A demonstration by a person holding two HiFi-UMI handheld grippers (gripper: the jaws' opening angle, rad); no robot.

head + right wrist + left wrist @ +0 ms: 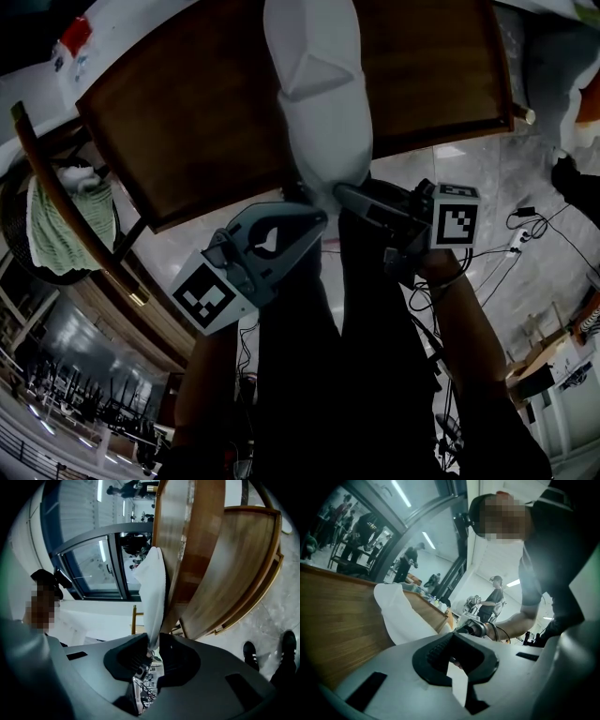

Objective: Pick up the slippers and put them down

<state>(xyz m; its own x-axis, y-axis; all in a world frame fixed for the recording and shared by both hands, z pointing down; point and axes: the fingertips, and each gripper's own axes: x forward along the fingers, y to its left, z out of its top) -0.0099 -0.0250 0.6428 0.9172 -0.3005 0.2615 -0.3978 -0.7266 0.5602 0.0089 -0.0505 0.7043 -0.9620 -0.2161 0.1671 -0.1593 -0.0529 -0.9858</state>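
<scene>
"White slipper, that's what the right gripper has got, yeah? Jaws look pinched on the thin end of it."

"Yep, clamped right on its near tip. The left gripper is just beside it, tips nearly touching the right one's."

"And the left one's jaws?"

"Drawn together, nothing between them as far as I can see (in its own view the slipper sits off to the left, not in the gap)."

"So where's the slipper lying?"

"Stretched lengthwise across the brown wooden table, pointing away from the person. Its near end pokes past the table's edge, where the grippers meet it."

"Anything past that?"

"Curved wooden chair back off to the left with a green cloth by it. Pale shiny floor below, and some cables on the right."
</scene>
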